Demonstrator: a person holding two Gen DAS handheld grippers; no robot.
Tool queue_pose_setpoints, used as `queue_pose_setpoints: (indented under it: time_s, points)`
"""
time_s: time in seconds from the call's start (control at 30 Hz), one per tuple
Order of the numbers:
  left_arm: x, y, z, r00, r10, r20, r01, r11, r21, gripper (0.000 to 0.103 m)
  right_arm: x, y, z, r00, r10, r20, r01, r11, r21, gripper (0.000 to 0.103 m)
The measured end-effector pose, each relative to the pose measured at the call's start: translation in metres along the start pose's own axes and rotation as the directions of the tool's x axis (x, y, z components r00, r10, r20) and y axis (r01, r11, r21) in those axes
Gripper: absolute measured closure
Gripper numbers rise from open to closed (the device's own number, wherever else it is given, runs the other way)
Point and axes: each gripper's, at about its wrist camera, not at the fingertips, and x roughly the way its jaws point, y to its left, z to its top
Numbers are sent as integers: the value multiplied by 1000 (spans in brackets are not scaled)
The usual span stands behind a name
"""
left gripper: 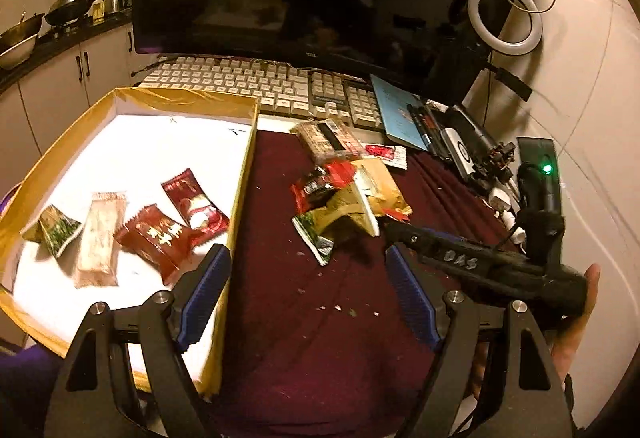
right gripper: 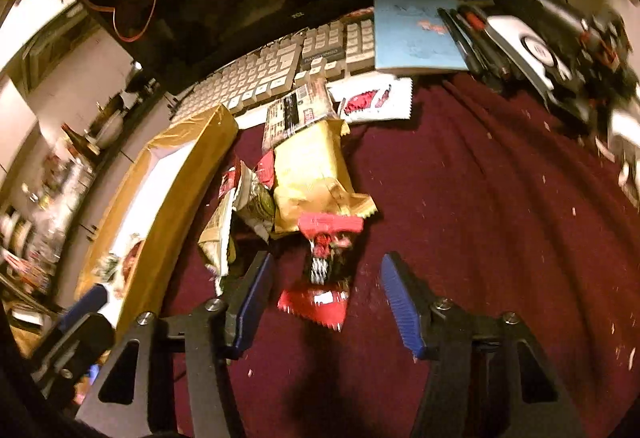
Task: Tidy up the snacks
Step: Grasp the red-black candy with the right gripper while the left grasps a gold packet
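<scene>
Right tool (right gripper: 326, 302) wide open over red packet (right gripper: 320, 290); left tool (left gripper: 308, 294) empty.

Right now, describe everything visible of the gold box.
The gold box is a shallow open tray, seemingly cardboard with shiny gold walls and a white floor. It sits level on the table's left, beside the maroon cloth, in front of the keyboard. Four snack packets lie flat inside. The left gripper hangs open over its near corner.

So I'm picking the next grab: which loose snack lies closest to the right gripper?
The red-and-black packet, lying between the open right gripper fingers; the gold bag and the other snacks sit farther off.
</scene>
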Motion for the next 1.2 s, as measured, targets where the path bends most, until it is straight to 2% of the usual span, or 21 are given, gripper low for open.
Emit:
queue_pose_setpoints:
  time_s: [0.1,0.17,0.27,0.37,0.47,0.57,0.67,0.8,0.9,0.97,1.03,1.2]
  points:
    - [4,0,5,1000,-2,-8,3,1000,28,23,7,13,-1,994,-107,17,108,992,-61,68]
    - [9,-1,7,1000,7,-8,-6,999,38,23,9,20,-3,990,-138,22,140,985,-102,77]
    - [18,-6,12,1000,-7,-15,8,997,73,23,6,27,-8,988,-150,43,155,975,-160,78]
    - [32,-14,17,999,-14,-49,20,993,120,23,-7,17,-7,991,-93,100,104,987,-119,78]
    - [50,-22,22,995,-18,-98,33,987,159,23,-18,-4,-3,989,-23,143,25,1000,-8,78]
    - [69,-28,27,987,-23,-159,49,986,161,23,-22,-19,0,988,14,157,-25,997,68,78]
    - [80,-38,30,983,16,-184,19,982,187,23,-22,-23,0,987,31,156,-46,995,92,78]
    - [93,-46,29,978,74,-194,-30,975,221,31,-27,-22,-2,982,25,190,-43,995,90,78]
    - [102,-44,25,972,88,-219,-40,976,214,53,-28,-23,-2,980,46,194,-64,994,87,78]
    - [101,-41,22,975,101,-200,-59,977,207,60,-28,-23,-2,979,60,194,-77,994,81,78]
    - [91,-39,19,982,77,-171,-46,983,179,66,-28,-23,-2,979,63,194,-80,994,77,78]
    - [67,-34,9,990,-25,-140,39,994,100,68,-28,-19,-3,980,67,186,-78,995,55,78]
